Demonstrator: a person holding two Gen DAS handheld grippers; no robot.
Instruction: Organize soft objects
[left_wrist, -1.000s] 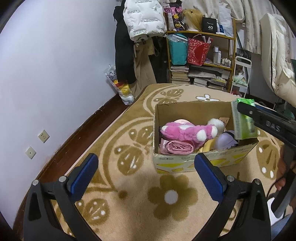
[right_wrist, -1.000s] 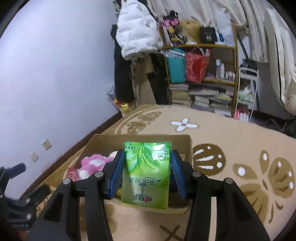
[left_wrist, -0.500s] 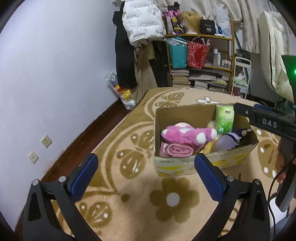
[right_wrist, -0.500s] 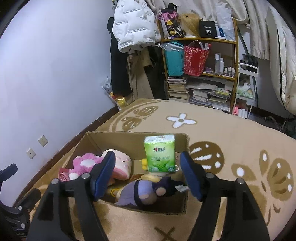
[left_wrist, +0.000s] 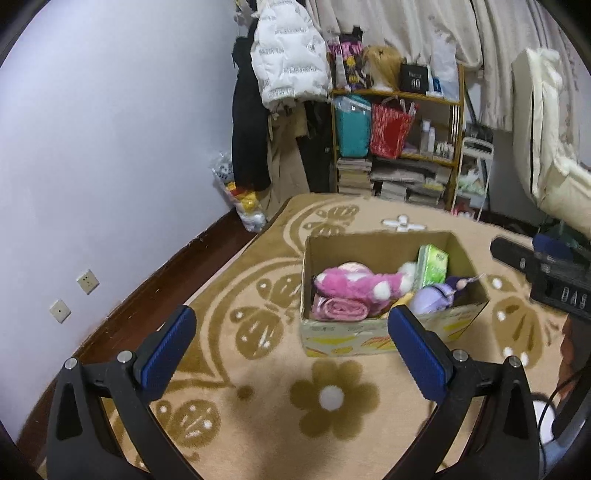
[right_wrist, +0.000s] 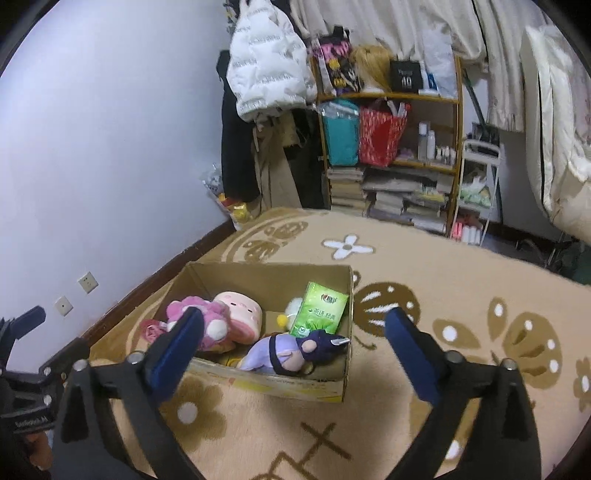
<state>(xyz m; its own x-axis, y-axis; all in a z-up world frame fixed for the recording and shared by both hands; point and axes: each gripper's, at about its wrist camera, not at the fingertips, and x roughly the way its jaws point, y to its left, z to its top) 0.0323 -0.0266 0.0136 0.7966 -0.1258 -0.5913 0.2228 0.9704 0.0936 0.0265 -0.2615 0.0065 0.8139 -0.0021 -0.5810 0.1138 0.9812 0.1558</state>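
A cardboard box (left_wrist: 380, 245) (right_wrist: 266, 271) stands on the carpet. In it lie a pink plush toy (left_wrist: 351, 284) (right_wrist: 199, 314), a pink pig-face cushion (right_wrist: 242, 314), a purple doll (left_wrist: 436, 297) (right_wrist: 284, 350), a rolled pink cloth (left_wrist: 341, 308) and a green tissue pack (left_wrist: 434, 266) (right_wrist: 319, 310) leaning on the right wall. My left gripper (left_wrist: 290, 350) is open and empty, in front of the box. My right gripper (right_wrist: 295, 347) is open and empty, above the box's near side.
A beige carpet (left_wrist: 332, 398) (right_wrist: 461, 280) with brown flower patterns covers the floor. A cluttered shelf (left_wrist: 399, 147) (right_wrist: 391, 155) and hanging coats (right_wrist: 266, 74) stand at the back. A white wall (left_wrist: 92, 147) with sockets runs along the left. Bedding (right_wrist: 554, 129) hangs at right.
My right gripper opened and let go of the green tissue pack, which now rests in the box. Both grippers have drawn back from the box.
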